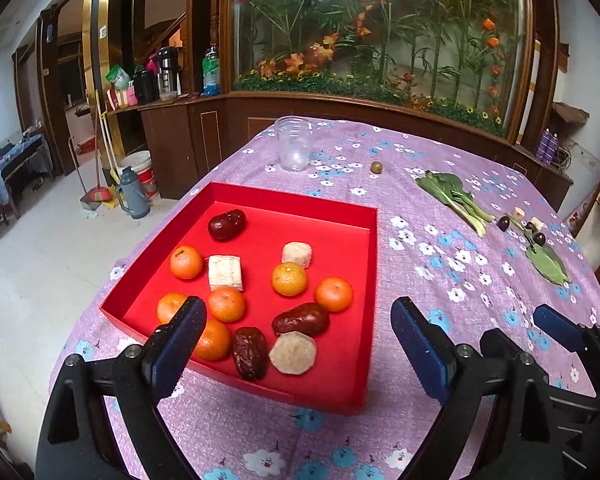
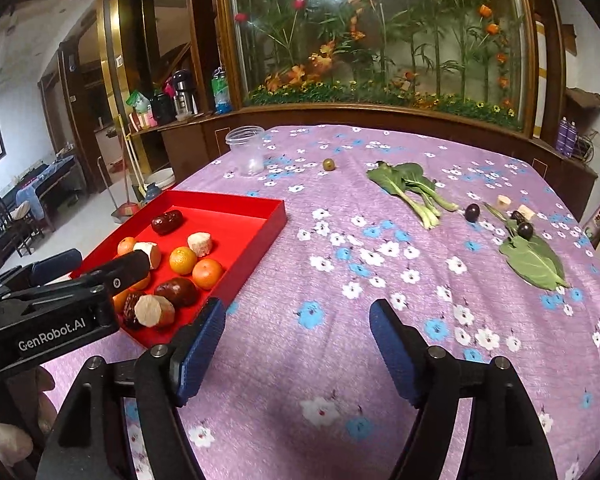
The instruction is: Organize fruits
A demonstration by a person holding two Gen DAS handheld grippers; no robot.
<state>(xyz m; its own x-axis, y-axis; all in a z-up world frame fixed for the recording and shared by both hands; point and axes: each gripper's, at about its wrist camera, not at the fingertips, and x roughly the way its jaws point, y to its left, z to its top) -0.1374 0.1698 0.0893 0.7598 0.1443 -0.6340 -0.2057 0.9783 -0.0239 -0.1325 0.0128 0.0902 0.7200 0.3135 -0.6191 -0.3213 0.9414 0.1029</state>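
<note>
Both tongs gape wide w/ nothing in them: left tongs (image 1: 296,344) hover over the near end of the red tray (image 1: 370,272), right tongs (image 2: 298,346) over bare surface (image 2: 340,272) beside it.

Risk: fruit is packed tight, so a grab at one orange (image 1: 226,304) may nudge neighbours; the far green fruit (image 2: 329,164) could roll.

Tray holds oranges, dates, pale chunks. Jar (image 2: 249,151), far ahead-left, looks empty.
</note>
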